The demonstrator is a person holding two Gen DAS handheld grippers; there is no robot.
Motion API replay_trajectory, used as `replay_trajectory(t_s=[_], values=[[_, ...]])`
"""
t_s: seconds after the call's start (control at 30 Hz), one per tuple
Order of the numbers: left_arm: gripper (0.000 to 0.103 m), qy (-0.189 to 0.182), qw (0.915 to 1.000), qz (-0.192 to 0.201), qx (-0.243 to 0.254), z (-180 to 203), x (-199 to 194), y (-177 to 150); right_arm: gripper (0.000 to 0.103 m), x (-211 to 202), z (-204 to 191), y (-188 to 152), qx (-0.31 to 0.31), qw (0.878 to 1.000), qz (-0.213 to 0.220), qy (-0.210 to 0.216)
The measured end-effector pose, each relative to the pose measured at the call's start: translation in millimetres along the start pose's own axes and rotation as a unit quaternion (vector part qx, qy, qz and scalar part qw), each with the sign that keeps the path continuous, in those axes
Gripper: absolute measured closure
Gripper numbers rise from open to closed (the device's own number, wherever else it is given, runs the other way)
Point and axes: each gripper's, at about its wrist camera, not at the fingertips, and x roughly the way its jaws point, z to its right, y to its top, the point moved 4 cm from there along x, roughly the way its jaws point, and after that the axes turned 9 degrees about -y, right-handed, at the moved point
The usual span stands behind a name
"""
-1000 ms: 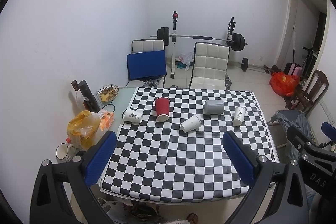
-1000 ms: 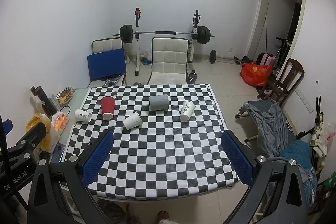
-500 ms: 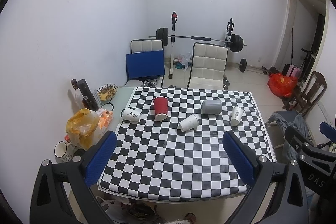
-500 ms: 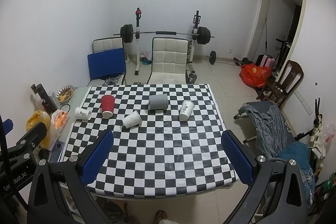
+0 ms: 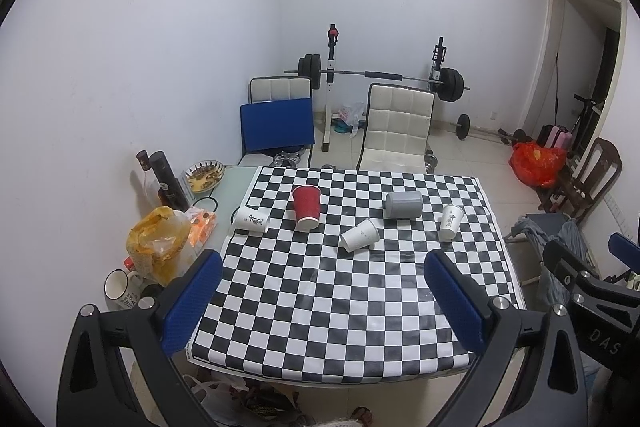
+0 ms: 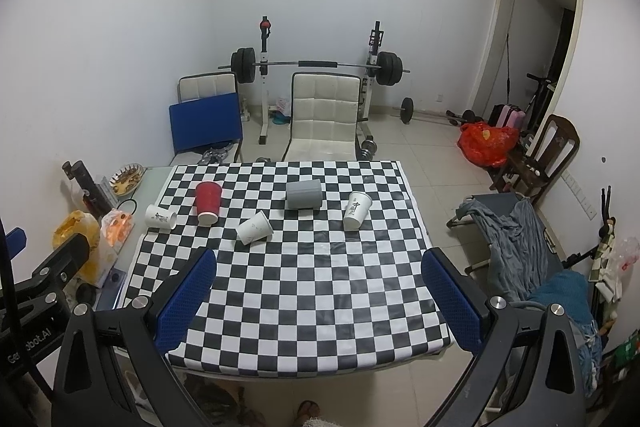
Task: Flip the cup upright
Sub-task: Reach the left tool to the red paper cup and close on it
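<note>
Several cups lie on their sides on the black-and-white checkered table (image 5: 320, 291): a red cup (image 5: 306, 207), a white printed cup (image 5: 251, 219) at the left edge, a plain white cup (image 5: 359, 235) in the middle, a grey cup (image 5: 404, 205) and a white printed cup (image 5: 451, 221) at the right. They also show in the right wrist view: red cup (image 6: 208, 203), plain white cup (image 6: 254, 227), grey cup (image 6: 304, 193), right printed cup (image 6: 357, 210). My left gripper (image 5: 322, 301) and right gripper (image 6: 318, 297) are open and empty, high above the table's near edge.
A yellow bag (image 5: 158, 245), mug (image 5: 120, 289), dark bottles (image 5: 166, 179) and snack bowl (image 5: 204, 175) crowd the table's left side. Two chairs (image 5: 396, 125) and a barbell rack (image 5: 376, 77) stand behind. A cot with clothes (image 6: 516, 239) stands to the right.
Both grippers have pulled back and up a little, so the table and cups look slightly smaller and farther. The cups have not moved.
</note>
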Motion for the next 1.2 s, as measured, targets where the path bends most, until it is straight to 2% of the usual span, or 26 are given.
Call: replay_trajectory(t_s=[0.3, 0.4, 0.5, 0.63, 0.7, 0.87, 1.2], values=[[0.000, 0.005, 0.9999, 0.000, -0.012, 12, -2, -2, 0.000, -2, 2, 0, -0.003, 1.000, -0.003, 0.003], [0.000, 0.020, 0.9996, 0.000, -0.020, 14, 8, -2, 0.000, 0, 4, 2, -0.004, 1.000, -0.009, 0.006], [0.000, 0.049, 0.9984, -0.005, -0.029, 8, 30, -3, 0.000, 20, 6, 3, -0.007, 1.000, -0.026, 0.011], [0.000, 0.100, 0.9941, -0.020, -0.038, -4, 65, -4, 0.000, 75, 4, 1, -0.018, 0.998, -0.059, 0.023], [0.000, 0.117, 0.9916, -0.033, -0.043, -15, 85, -5, 0.000, 120, -3, -5, -0.025, 0.997, -0.077, 0.022], [0.000, 0.152, 0.9842, -0.076, -0.048, -40, 141, -11, 0.000, 199, -31, -12, -0.042, 0.992, -0.117, 0.031], [0.000, 0.167, 0.9697, -0.168, -0.059, -95, 271, -3, 0.000, 343, -127, -17, -0.086, 0.974, -0.203, 0.058]])
